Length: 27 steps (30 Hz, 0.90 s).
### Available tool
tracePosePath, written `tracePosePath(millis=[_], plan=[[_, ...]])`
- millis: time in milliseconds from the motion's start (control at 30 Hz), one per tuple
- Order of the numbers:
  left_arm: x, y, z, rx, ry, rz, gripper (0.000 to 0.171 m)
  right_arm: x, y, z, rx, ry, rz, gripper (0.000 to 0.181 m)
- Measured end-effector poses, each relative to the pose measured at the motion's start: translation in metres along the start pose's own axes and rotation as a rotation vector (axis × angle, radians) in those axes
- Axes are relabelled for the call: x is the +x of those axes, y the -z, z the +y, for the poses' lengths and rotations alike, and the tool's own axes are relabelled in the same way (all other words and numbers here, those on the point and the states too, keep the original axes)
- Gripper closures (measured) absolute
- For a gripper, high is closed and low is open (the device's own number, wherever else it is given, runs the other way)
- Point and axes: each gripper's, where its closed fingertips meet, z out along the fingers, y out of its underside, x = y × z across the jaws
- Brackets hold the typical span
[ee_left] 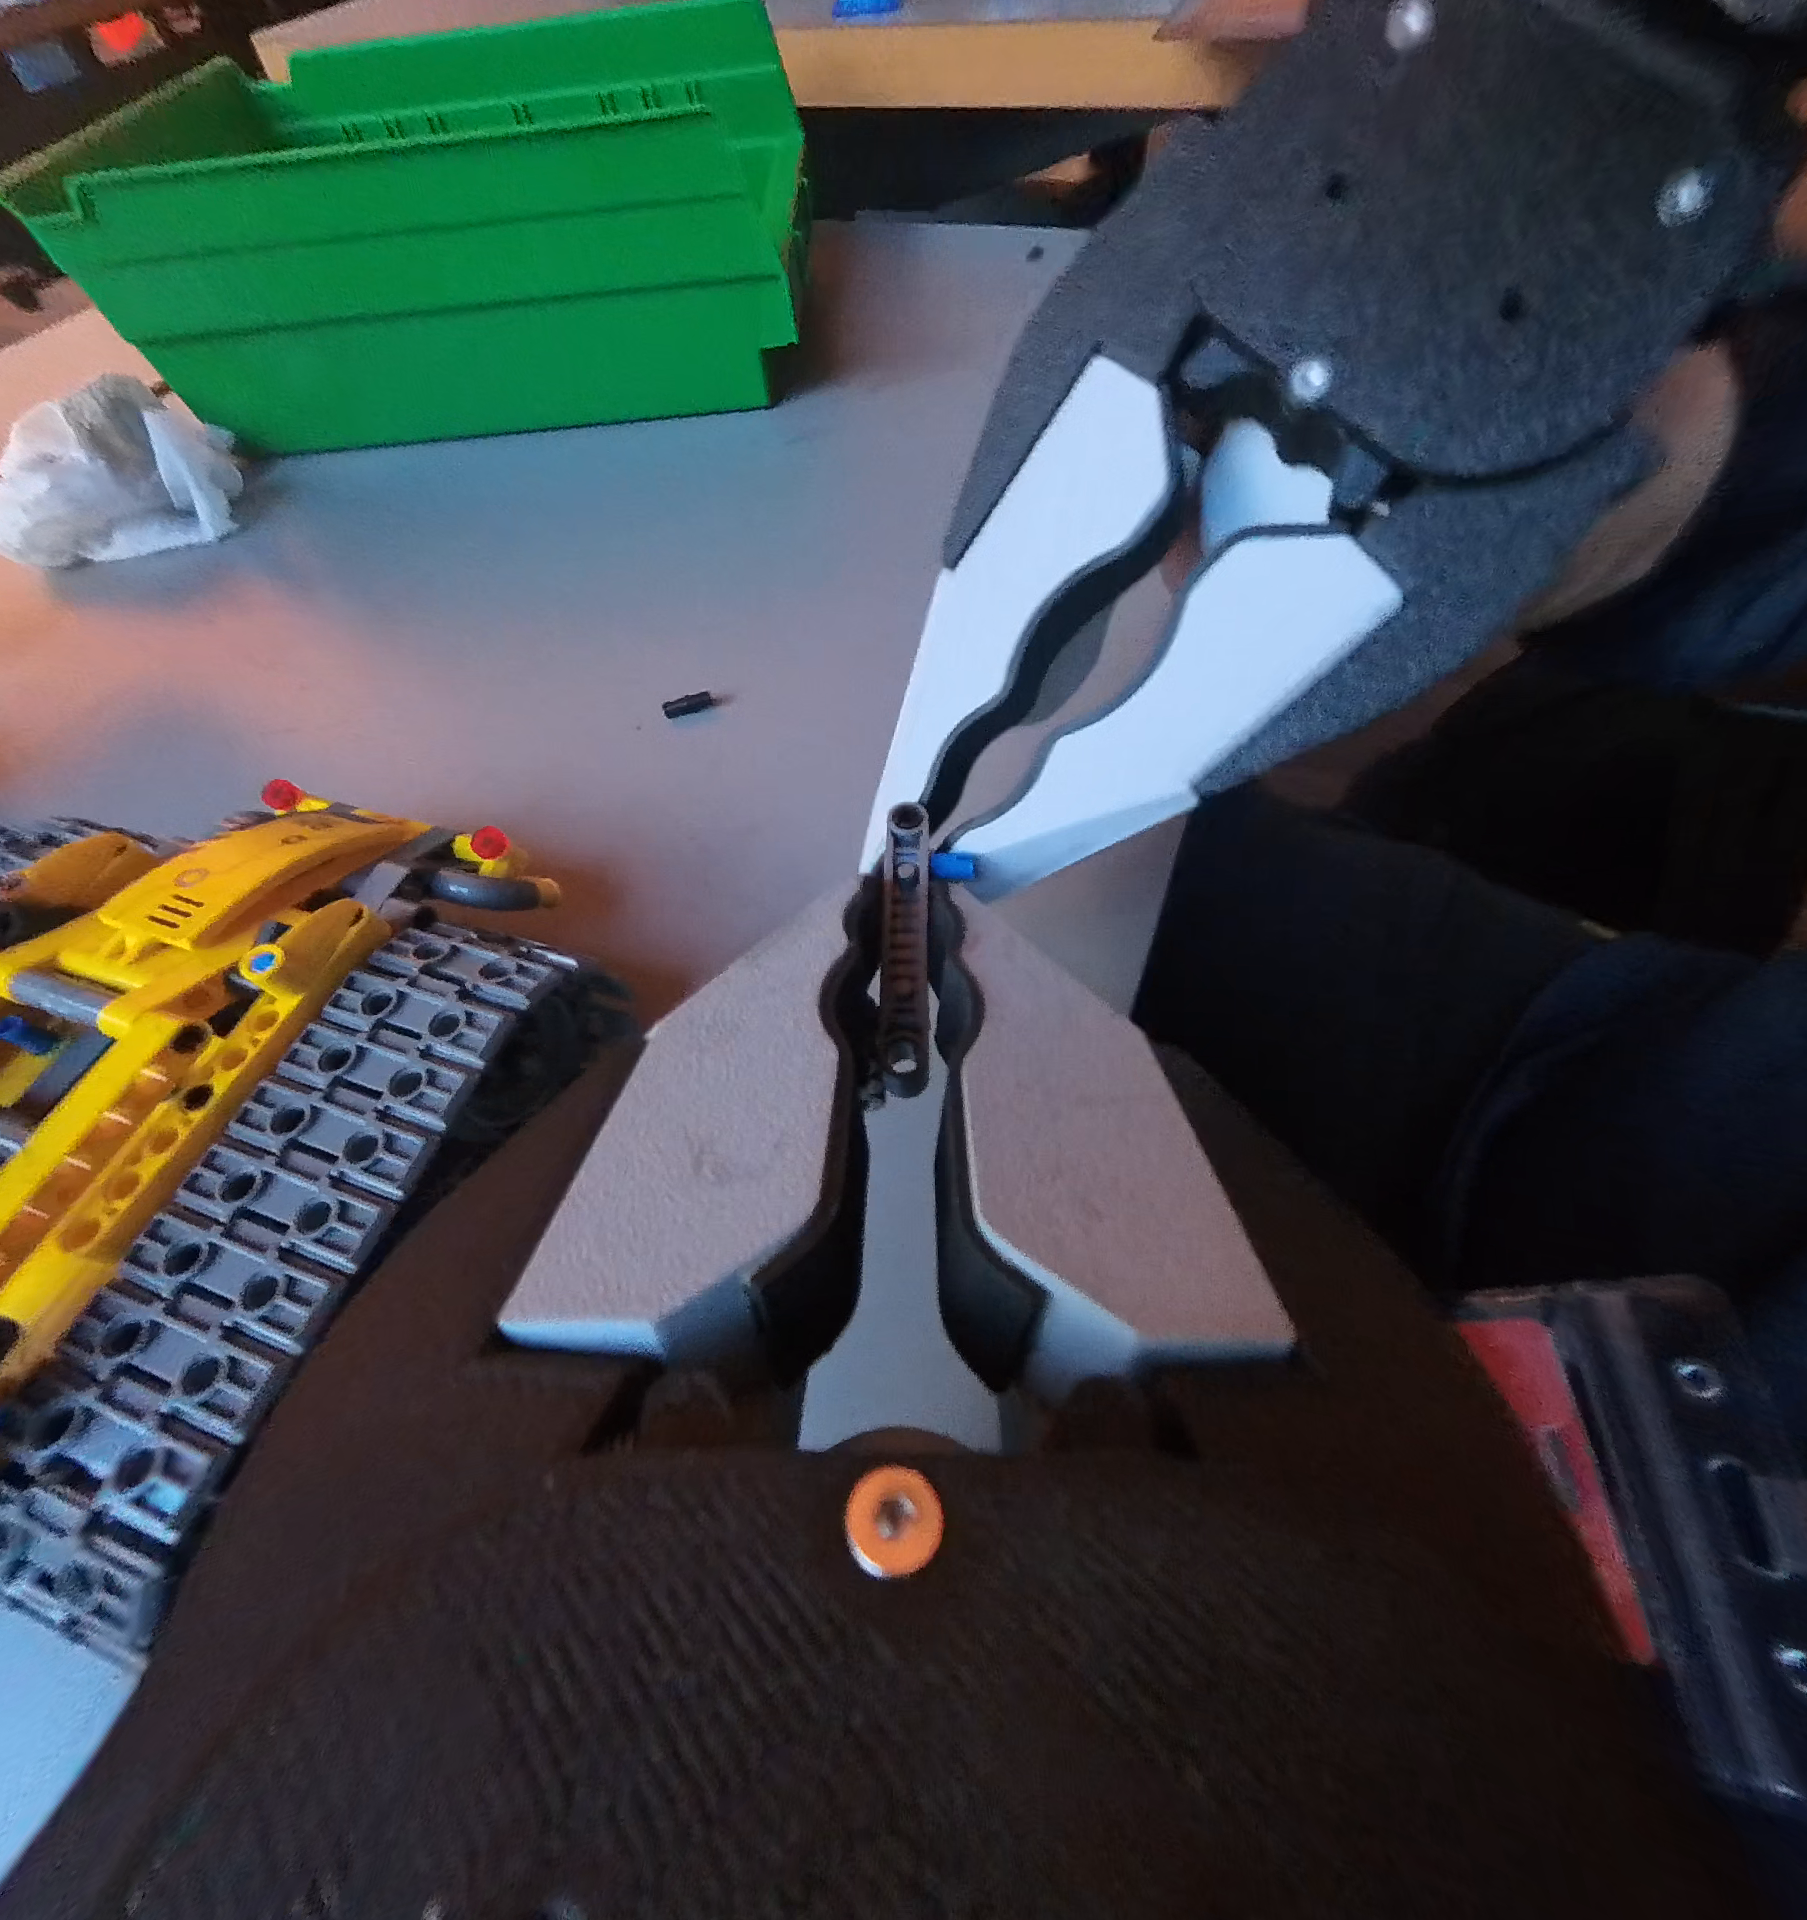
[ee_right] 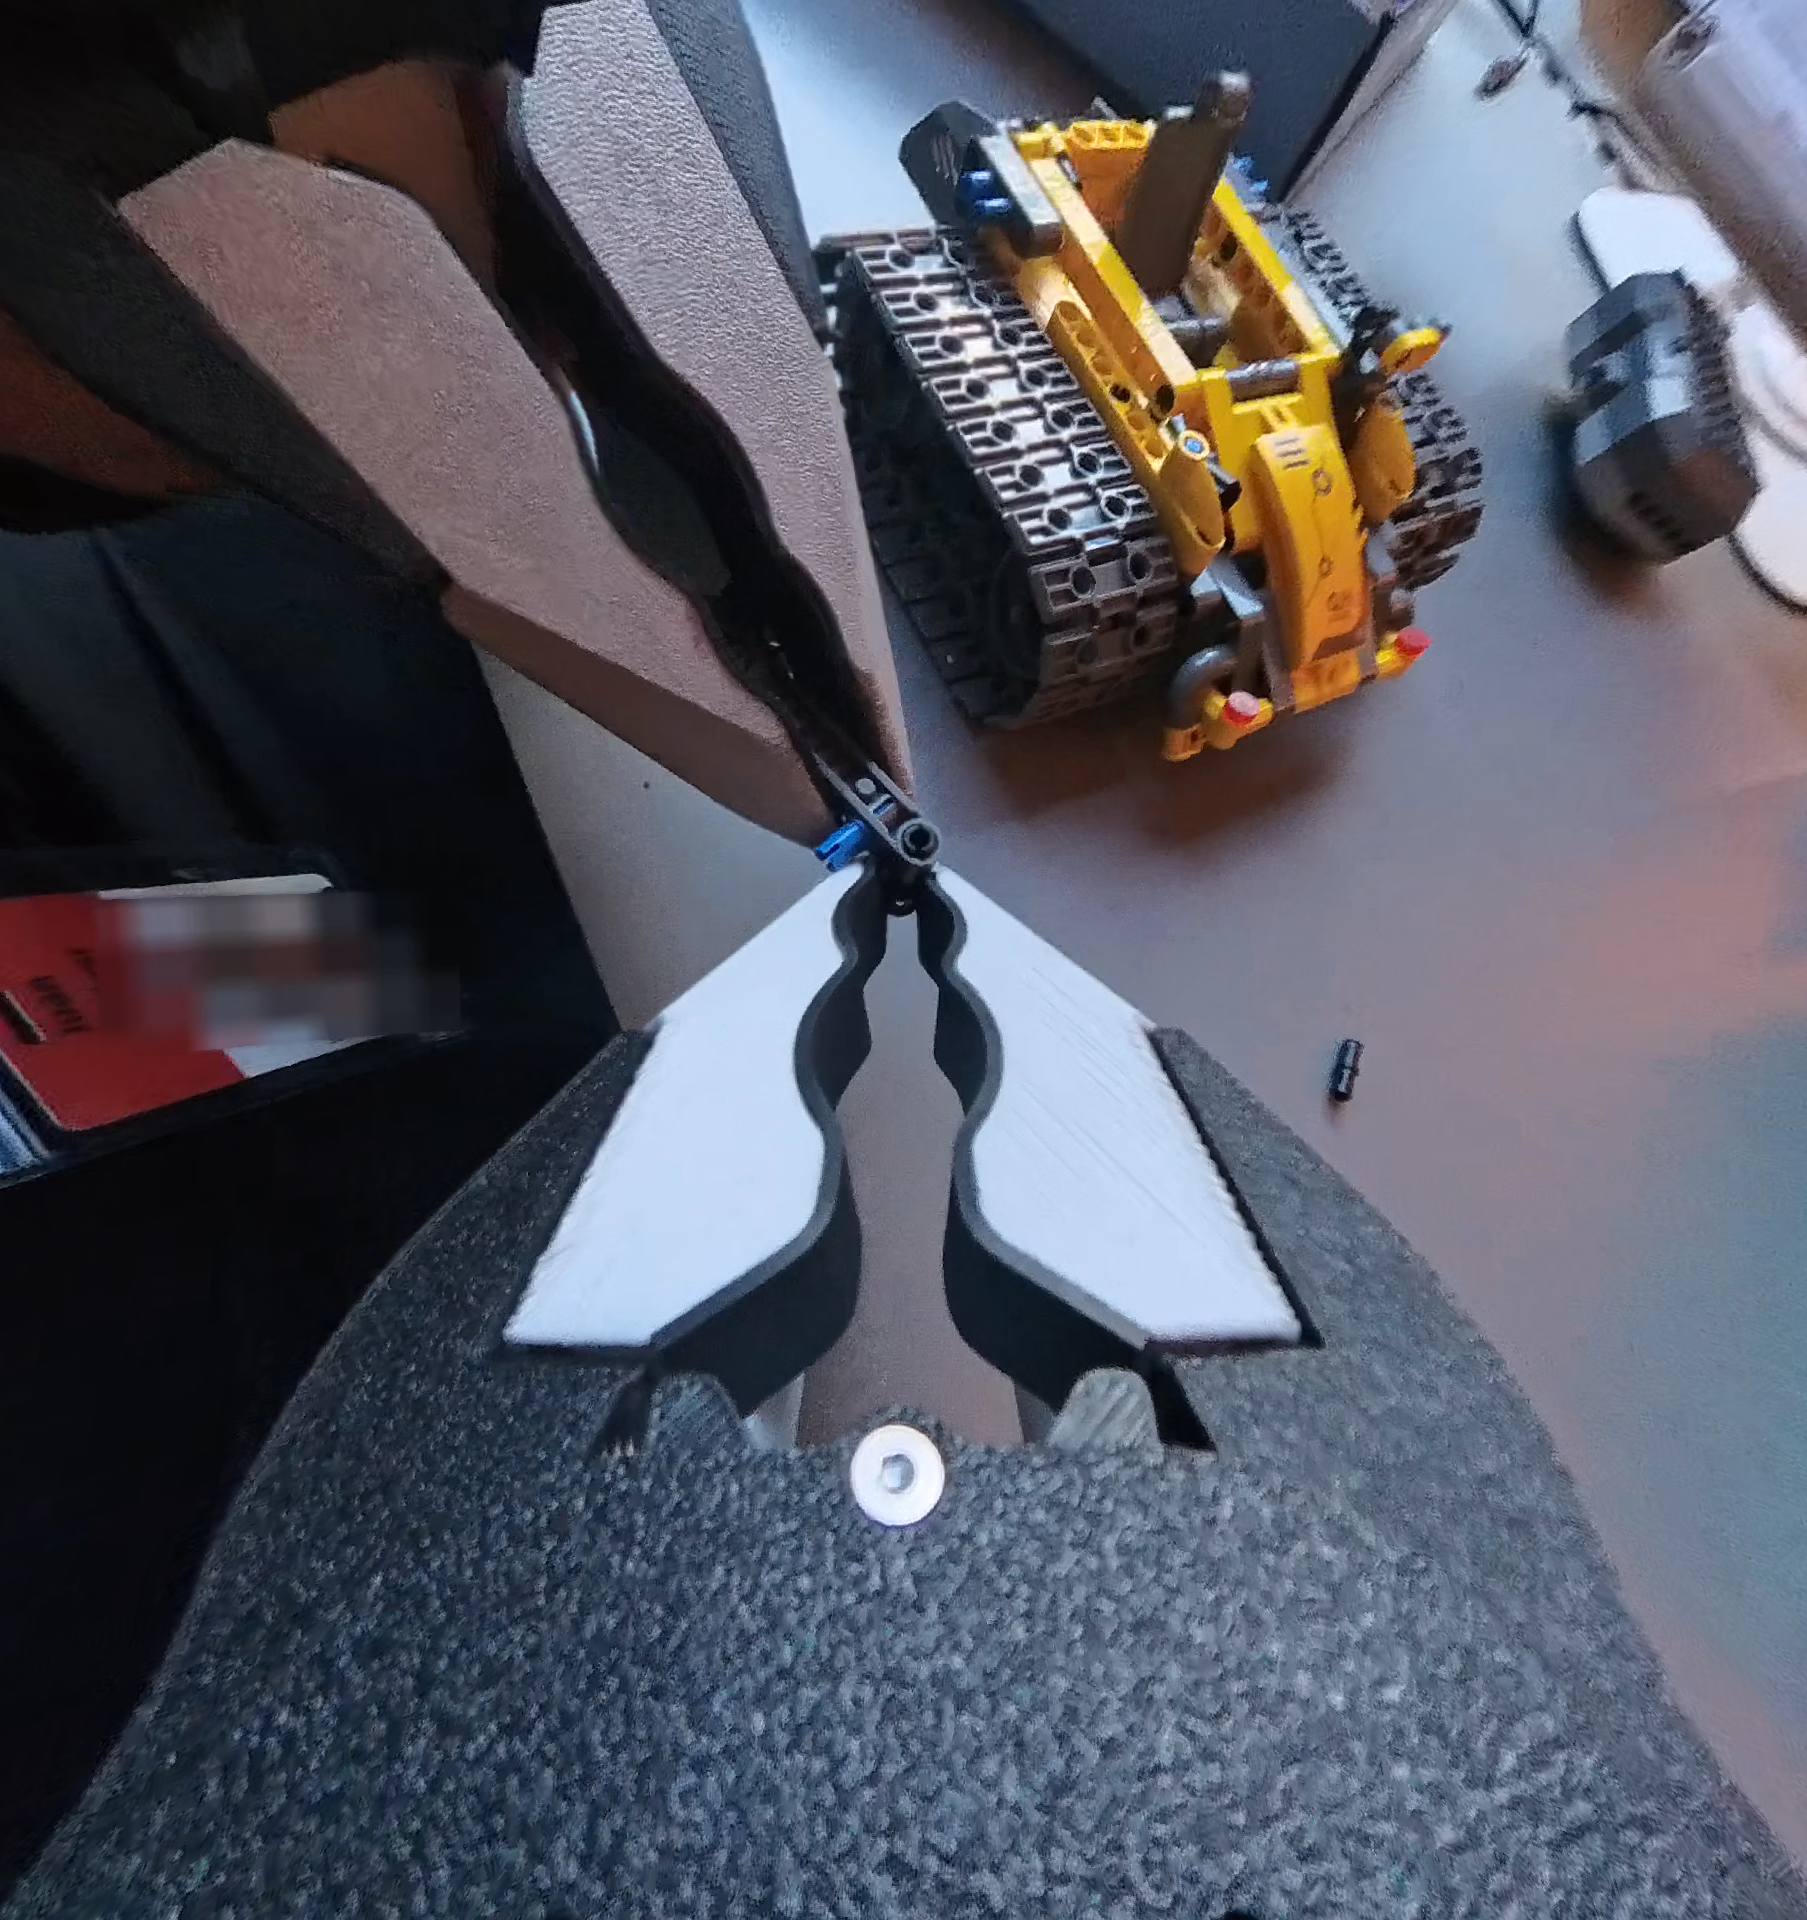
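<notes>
Two hand-held tools are meeting tip to tip above a grey counter (ee_left: 525, 582). The left tool (ee_left: 904, 935) is clamping a thin black toothed beam (ee_left: 904, 951) between its closed fingers, the beam sticking out past the tips with a round hole at its end. The right tool (ee_right: 904, 894) is pressing its nearly closed tips against that end of the beam, where a small blue pin (ee_right: 839, 844) is projecting sideways from the beam; whether the right tool is actually pinching anything is not clear from either view.

A yellow tracked toy bulldozer (ee_right: 1169, 436), built from plastic bricks with grey tread links, is sitting on the counter near the tools, apart from both. A loose black connector peg (ee_left: 689, 704) is lying on the bare counter between the bulldozer and the right tool. A green plastic bin (ee_left: 442, 239) is standing farther back, with a crumpled white tissue (ee_left: 109, 478) just beside it.
</notes>
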Motion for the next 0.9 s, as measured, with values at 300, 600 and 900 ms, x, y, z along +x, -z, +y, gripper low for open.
tracePosePath(millis=[300, 600, 900], plan=[[0.002, 0.006, -0.003, 0.065, 0.13, 0.044, 0.166, -0.003, 0.003, -0.007, 0.009, 0.056, 0.079, 0.177], [0.016, 0.016, -0.023, 0.2, 0.124, 0.184, 0.165, -0.024, 0.028, -0.021, 0.188, -0.53, -0.485, 0.176], [-0.003, 0.035, -0.052, 0.373, 0.119, 0.066, 0.165, -0.043, 0.032, -0.001, 0.105, -0.511, -0.596, 0.177]])
